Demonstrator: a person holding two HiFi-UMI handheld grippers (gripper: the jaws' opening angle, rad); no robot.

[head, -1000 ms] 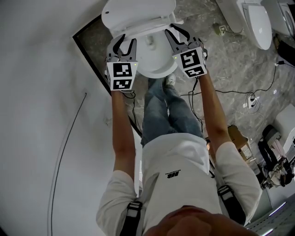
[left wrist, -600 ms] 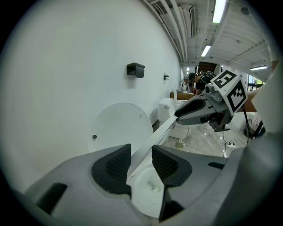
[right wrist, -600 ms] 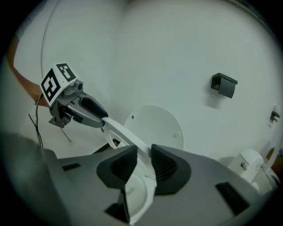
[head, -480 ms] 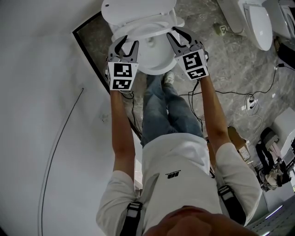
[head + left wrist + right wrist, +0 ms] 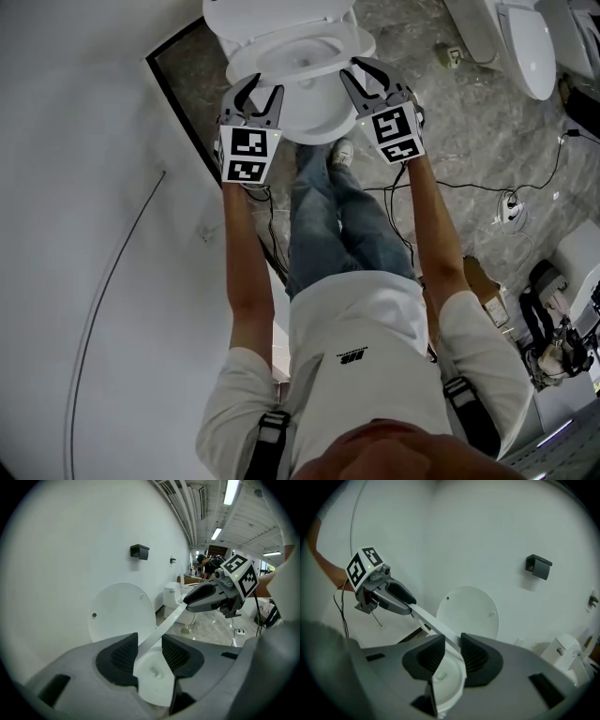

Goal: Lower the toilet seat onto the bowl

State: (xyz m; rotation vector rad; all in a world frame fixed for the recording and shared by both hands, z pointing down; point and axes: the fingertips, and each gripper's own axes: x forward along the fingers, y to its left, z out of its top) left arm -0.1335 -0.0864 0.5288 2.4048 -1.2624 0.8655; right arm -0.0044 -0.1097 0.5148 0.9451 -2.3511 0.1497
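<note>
Both arms extend straight toward the toilet seat.

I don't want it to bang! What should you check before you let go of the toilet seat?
1. Seat resting on the bowl: cannot tell. It looks low, but no view shows them touching.
2. Left gripper releasing: ok. Its fingers are opening, with the seat between them.
3. Right gripper grip: cannot tell whether its fingers press the seat between them.
4. Grippers on opposite sides of the seat: ok.
5. Lid out of the way: ok. It stands up against the wall.
</note>
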